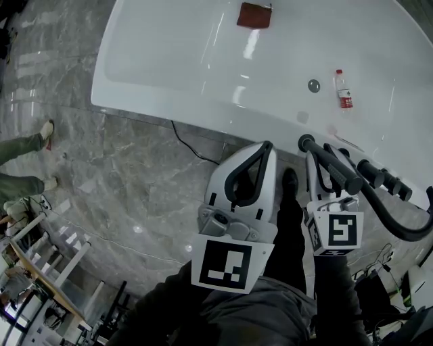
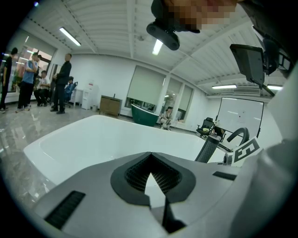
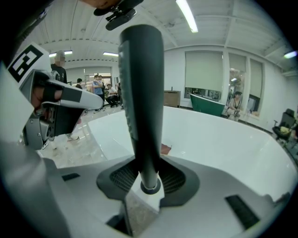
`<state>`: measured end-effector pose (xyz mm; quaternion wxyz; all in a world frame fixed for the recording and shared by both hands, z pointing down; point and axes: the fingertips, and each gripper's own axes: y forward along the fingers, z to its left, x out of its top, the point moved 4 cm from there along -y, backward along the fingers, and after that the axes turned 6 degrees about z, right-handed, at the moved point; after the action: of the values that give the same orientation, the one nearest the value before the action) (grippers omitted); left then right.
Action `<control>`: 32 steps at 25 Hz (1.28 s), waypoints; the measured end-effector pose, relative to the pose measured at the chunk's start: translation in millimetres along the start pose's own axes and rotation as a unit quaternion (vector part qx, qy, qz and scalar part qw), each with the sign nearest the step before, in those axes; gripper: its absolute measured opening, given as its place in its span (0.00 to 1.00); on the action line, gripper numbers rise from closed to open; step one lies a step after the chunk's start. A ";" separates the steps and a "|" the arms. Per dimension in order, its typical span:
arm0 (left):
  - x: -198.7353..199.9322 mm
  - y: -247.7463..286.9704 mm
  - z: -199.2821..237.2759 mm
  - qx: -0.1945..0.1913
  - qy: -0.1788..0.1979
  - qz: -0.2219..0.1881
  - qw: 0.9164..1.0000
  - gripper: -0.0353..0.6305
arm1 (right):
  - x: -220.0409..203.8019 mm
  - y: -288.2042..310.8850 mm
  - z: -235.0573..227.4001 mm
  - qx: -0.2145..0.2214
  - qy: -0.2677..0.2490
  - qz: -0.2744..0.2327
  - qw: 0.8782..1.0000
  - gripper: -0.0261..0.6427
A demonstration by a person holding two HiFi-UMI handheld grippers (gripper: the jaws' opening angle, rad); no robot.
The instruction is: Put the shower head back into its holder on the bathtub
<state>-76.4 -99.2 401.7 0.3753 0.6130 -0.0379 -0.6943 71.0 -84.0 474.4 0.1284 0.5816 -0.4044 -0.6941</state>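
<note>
White jaws of the right gripper [image 3: 148, 182] are closed tight on the black shower head [image 3: 142, 93], gripping its lower end. The handle rises steeply out from between the pads and sticks out past the fingertips towards the bathtub [image 1: 169, 74]. From the grip, a black hose [image 1: 399, 226] curves away to that gripper's right. The left gripper [image 1: 266, 150] sits just beside it on its left. Its jaws meet at the tips and nothing is between them. Both grippers point at the near rim of the white tub. Beyond the right jaws, inside the tub, a plastic bottle [image 1: 344, 89] lies on its side. Farther ahead of the left jaws lies a red-brown cloth [image 1: 254, 15].
</note>
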 end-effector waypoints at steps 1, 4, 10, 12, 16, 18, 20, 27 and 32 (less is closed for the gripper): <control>-0.1 -0.2 0.7 0.001 0.000 0.000 1.000 0.06 | -0.4 1.2 0.4 0.000 -0.001 0.001 1.000 0.25; -1.1 -0.6 1.3 0.001 -0.003 0.000 1.000 0.06 | -3.1 4.5 0.6 -0.001 -0.002 0.006 1.000 0.25; -1.6 -2.1 2.6 0.003 -0.003 0.001 1.000 0.06 | -6.4 10.9 1.6 0.000 -0.004 0.013 1.000 0.25; -2.3 -2.3 2.6 0.003 -0.004 0.001 1.000 0.06 | -7.9 12.7 1.4 0.000 -0.005 0.014 1.000 0.25; -2.6 -1.5 3.2 0.003 -0.005 0.001 1.000 0.06 | -7.3 14.4 2.1 -0.001 -0.007 0.011 1.000 0.25; -3.0 -0.4 2.4 0.002 -0.004 0.002 1.000 0.06 | -7.3 15.0 2.4 -0.001 -0.009 0.012 1.000 0.25; -3.4 0.5 0.9 0.001 -0.005 0.003 1.000 0.06 | -7.3 15.1 2.7 -0.002 -0.012 0.012 1.000 0.25; -2.5 0.7 -3.6 -0.003 -0.002 0.004 1.000 0.06 | -6.0 14.4 2.3 0.001 -0.009 0.006 1.000 0.25; -2.4 1.9 -6.7 -0.004 0.001 0.003 1.000 0.06 | -6.4 15.5 2.6 0.012 -0.011 0.009 1.000 0.25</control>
<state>-69.7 -96.5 403.0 0.3801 0.6116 -0.0368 -0.6929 65.9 -88.8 489.9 0.1236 0.5719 -0.4195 -0.6940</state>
